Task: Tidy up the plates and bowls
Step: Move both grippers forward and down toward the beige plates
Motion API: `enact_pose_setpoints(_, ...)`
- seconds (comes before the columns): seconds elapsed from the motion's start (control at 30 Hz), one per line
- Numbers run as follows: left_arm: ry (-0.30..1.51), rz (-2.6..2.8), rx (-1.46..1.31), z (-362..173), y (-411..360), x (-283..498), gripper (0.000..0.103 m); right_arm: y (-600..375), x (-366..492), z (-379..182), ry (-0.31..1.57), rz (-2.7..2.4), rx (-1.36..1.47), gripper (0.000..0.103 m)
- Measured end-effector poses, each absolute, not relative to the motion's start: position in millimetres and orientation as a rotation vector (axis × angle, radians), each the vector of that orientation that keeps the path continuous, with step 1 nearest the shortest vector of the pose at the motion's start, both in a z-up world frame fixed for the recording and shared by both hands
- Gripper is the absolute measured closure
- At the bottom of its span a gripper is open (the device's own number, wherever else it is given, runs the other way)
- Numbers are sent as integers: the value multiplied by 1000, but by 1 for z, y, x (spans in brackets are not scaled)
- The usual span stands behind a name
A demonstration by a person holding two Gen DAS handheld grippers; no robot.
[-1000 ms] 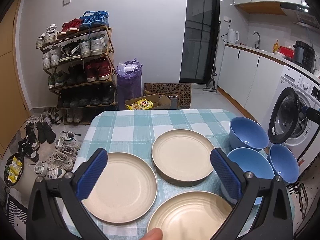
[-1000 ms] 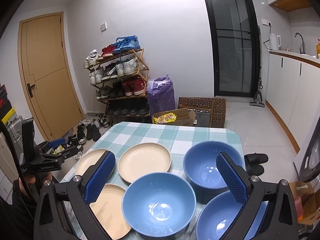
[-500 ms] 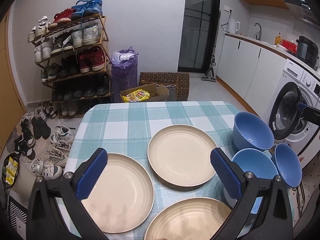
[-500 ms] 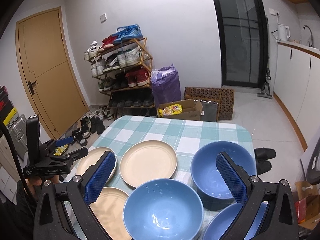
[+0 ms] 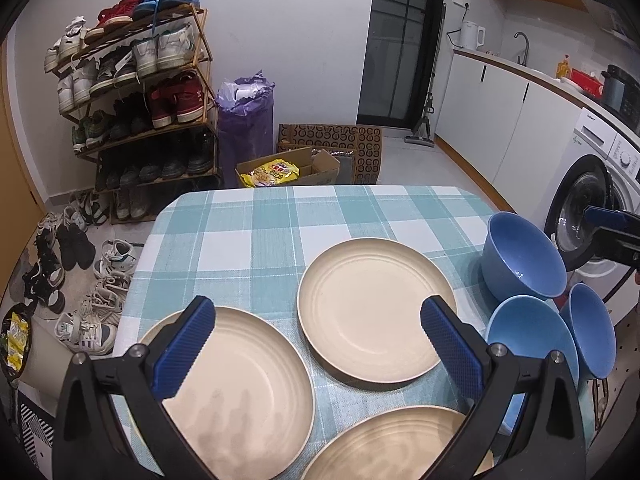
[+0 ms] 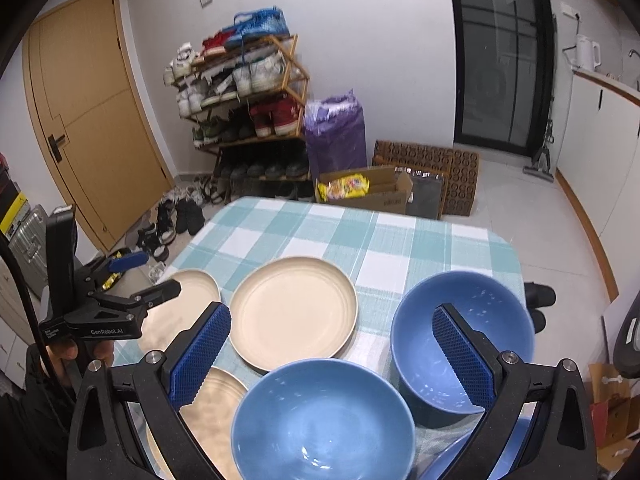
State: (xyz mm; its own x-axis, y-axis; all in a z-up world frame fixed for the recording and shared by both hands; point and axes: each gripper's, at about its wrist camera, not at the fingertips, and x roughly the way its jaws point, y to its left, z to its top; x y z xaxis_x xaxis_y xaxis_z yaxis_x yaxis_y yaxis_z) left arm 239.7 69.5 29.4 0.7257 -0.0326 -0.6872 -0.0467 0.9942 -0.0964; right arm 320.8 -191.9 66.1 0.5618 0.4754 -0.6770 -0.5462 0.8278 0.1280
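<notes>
both grippers' blue pads wide apart and empty: left gripper (image 5: 318, 344) above plates (image 5: 376, 310), right gripper (image 6: 332, 344) above bowls (image 6: 324, 420)

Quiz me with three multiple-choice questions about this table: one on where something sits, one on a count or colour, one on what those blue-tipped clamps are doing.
1. The bowls sit on which side of the table, seen from the holder?
A left B right C centre
2. How many beige plates?
A two B three C five
3. The left gripper and right gripper are:
A open, empty B shut on plates C holding bowls

Answers: 1 B, blue bowls cluster at the right edge; 2 B, three beige plates show; 3 A, both spread wide with nothing between.
</notes>
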Motion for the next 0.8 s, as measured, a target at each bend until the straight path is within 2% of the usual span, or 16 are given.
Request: enact_pose_setpoints(0.8, 859, 26, -95, -4, 70, 274, 0, -140, 380, -5, 1031, 613, -182, 0)
